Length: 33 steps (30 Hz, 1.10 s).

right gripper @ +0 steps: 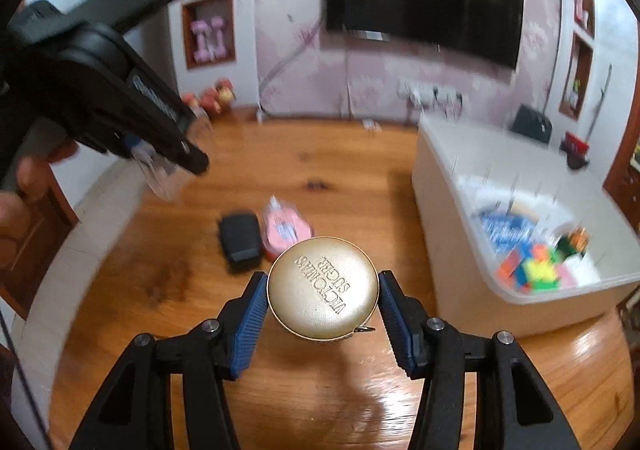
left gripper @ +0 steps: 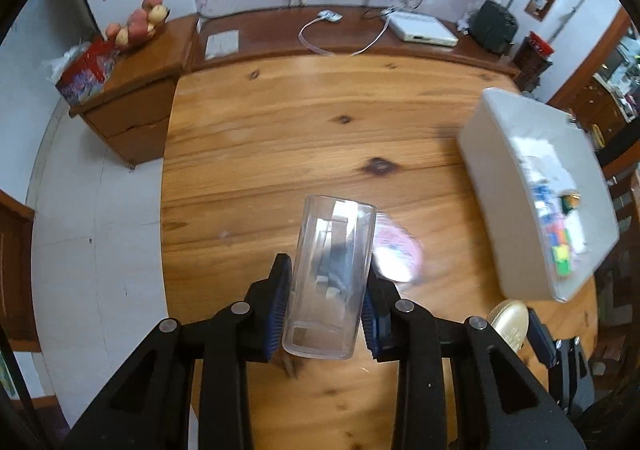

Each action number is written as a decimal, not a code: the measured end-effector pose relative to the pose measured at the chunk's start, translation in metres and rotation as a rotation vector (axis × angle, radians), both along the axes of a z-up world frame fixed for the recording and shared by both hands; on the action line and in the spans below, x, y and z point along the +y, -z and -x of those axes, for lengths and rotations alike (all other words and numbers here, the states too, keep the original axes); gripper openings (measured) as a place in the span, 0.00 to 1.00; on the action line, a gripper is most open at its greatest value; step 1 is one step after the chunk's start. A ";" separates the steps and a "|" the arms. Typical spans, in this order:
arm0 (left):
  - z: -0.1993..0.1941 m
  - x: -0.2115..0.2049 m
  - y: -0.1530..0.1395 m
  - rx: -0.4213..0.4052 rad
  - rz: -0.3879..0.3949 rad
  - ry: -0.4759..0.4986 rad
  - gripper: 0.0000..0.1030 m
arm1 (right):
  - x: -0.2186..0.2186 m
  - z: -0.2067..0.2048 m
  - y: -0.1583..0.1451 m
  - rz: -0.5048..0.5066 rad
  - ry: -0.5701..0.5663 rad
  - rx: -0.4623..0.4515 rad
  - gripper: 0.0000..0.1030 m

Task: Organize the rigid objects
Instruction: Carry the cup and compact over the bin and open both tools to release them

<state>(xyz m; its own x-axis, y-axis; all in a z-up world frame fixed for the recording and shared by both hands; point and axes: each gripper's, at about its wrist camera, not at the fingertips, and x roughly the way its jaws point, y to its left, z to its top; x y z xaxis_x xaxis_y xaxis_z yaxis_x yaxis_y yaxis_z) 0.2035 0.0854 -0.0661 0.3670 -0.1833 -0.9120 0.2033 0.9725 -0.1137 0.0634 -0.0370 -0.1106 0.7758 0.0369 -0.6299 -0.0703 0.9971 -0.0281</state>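
Note:
A clear drinking glass (left gripper: 332, 274) is pinched between the blue pads of my left gripper (left gripper: 326, 270), which is shut on it and holds it tilted above the wooden table (left gripper: 304, 138). My right gripper (right gripper: 322, 278) is shut on a round gold tin (right gripper: 323, 286) with lettering on its lid, held above the table. The tin's edge (left gripper: 510, 320) also shows at the lower right of the left wrist view. The right wrist view shows the left gripper (right gripper: 160, 154) and the glass (right gripper: 164, 178) at upper left, blurred.
A white bin (right gripper: 448, 210) with a colourful cube and several other items stands on the table's right side (left gripper: 500, 170). A black case (right gripper: 240, 236) and a pink packet (right gripper: 286, 230) lie mid-table. A dark wooden sideboard (left gripper: 280, 38) with cables lines the wall.

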 end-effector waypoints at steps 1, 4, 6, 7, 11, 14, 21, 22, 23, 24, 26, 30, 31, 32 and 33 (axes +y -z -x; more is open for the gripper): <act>0.007 -0.007 -0.012 -0.015 0.002 0.005 0.33 | -0.002 0.005 -0.009 -0.001 -0.011 -0.023 0.54; 0.019 -0.022 -0.039 -0.046 0.016 0.012 0.33 | -0.016 0.015 -0.037 -0.008 -0.065 -0.061 0.54; 0.026 -0.035 -0.056 -0.064 0.028 0.015 0.33 | -0.031 0.017 -0.054 -0.014 -0.071 -0.076 0.54; 0.029 -0.042 -0.064 -0.073 0.039 0.019 0.34 | -0.040 0.017 -0.063 -0.021 -0.070 -0.083 0.54; 0.037 -0.077 -0.087 -0.110 0.062 0.043 0.34 | -0.087 0.017 -0.093 -0.053 -0.055 -0.113 0.54; 0.044 -0.112 -0.099 -0.145 0.050 0.066 0.34 | -0.129 0.014 -0.112 -0.081 0.005 -0.104 0.54; 0.041 -0.185 -0.101 -0.162 0.033 0.116 0.34 | -0.226 -0.007 -0.139 -0.073 0.140 -0.097 0.54; 0.039 -0.194 -0.100 -0.166 0.024 0.121 0.34 | -0.238 -0.009 -0.141 -0.079 0.158 -0.088 0.54; 0.038 -0.204 -0.098 -0.173 0.012 0.123 0.34 | -0.250 -0.015 -0.143 -0.094 0.170 -0.075 0.54; 0.036 -0.213 -0.096 -0.177 0.000 0.125 0.34 | -0.262 -0.021 -0.144 -0.119 0.177 -0.061 0.54; 0.032 -0.228 -0.092 -0.178 -0.016 0.130 0.34 | -0.283 -0.034 -0.145 -0.166 0.184 -0.038 0.54; 0.019 -0.251 -0.081 -0.179 -0.039 0.137 0.34 | -0.309 -0.066 -0.141 -0.185 0.205 -0.004 0.54; 0.016 -0.256 -0.078 -0.181 -0.043 0.133 0.34 | -0.316 -0.078 -0.138 -0.191 0.209 0.014 0.54; 0.009 -0.262 -0.074 -0.180 -0.046 0.125 0.34 | -0.322 -0.088 -0.135 -0.200 0.215 0.032 0.54; 0.001 -0.266 -0.069 -0.173 -0.047 0.116 0.34 | -0.326 -0.096 -0.133 -0.207 0.218 0.049 0.54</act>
